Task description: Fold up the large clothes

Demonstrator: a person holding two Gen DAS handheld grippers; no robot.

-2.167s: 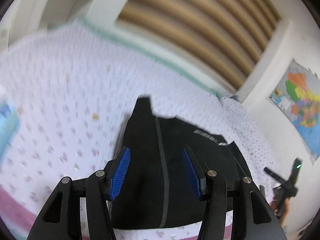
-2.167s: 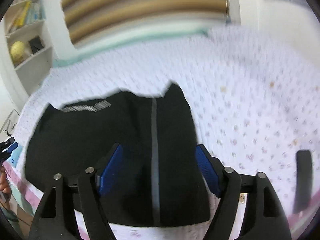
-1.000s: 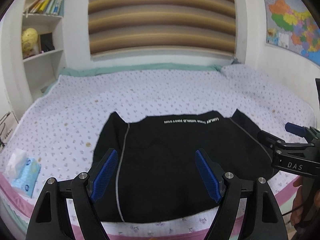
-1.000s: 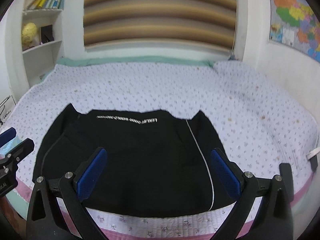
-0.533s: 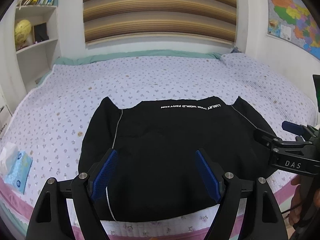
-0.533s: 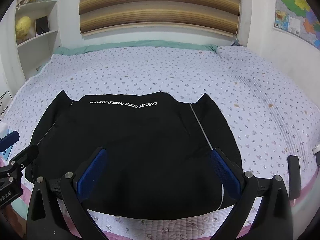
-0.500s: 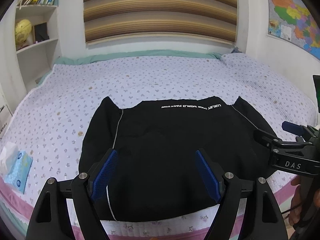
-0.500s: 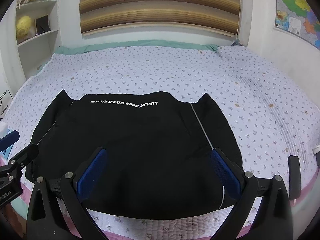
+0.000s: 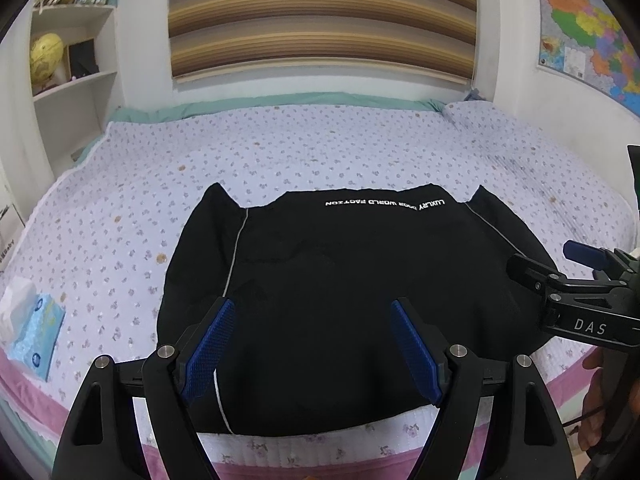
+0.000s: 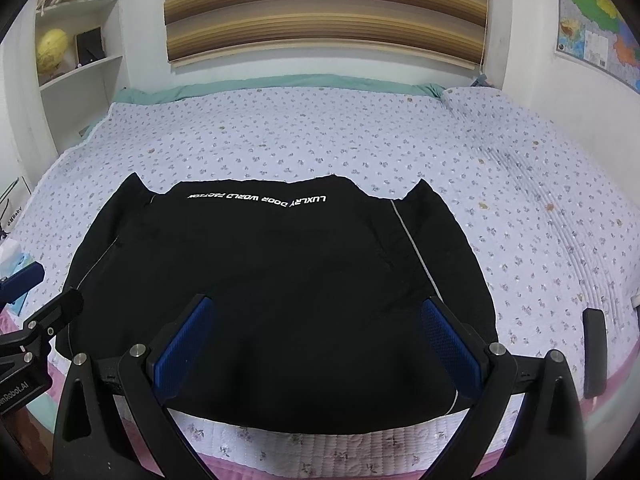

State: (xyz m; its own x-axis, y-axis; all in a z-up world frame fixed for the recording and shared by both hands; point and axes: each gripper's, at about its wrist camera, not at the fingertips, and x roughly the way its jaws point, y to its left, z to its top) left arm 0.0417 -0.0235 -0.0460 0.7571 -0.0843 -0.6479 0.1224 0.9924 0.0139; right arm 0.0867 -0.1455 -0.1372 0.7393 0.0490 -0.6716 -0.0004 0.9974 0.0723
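The black garment [image 9: 352,300] lay flat at the bed's [image 9: 320,152] near edge. Both the left gripper [image 9: 312,352] and right gripper [image 10: 316,348] hovered agape, empty. Advised: pinch matching corners and fold evenly.

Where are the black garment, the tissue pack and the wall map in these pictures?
black garment [image 9: 340,280]: left wrist view, middle of its fabric.
tissue pack [image 9: 34,334]: left wrist view, blue wrapper, at the bed's left edge.
wall map [image 9: 584,28]: left wrist view, coloured area.
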